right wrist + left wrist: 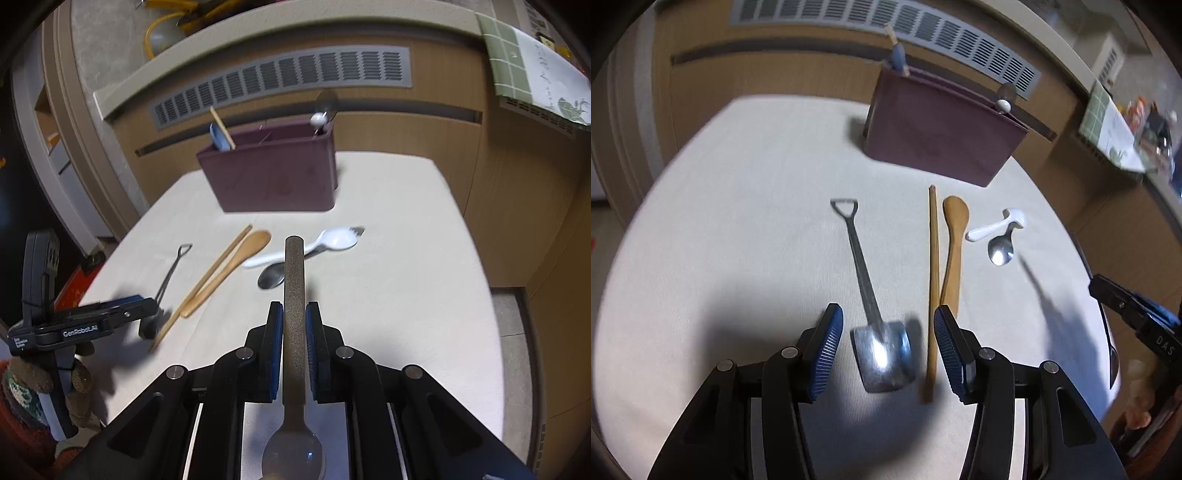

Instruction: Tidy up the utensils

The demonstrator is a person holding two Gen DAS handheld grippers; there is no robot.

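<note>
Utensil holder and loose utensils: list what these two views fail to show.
- Utensil holder interior: both views; its front wall hides the dividers and lower ends of the utensils standing in it.
- Small metal spoon handle: right wrist view; the white spork and the held spoon cover it.
- Held spoon's bowl: right wrist view; cut off at the bottom edge.
- Shovel spoon blade: left wrist view; blurred with glare between the open left gripper.

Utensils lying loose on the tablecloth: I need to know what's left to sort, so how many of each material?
Metal: 2 (shovel-shaped steel spoon, small round steel spoon)
Wood: 2 (long wooden chopstick, flat wooden spoon)
White plastic: 1 (white plastic utensil)
Total: 5
Excluded: grey-handled metal spoon in right claw
</note>
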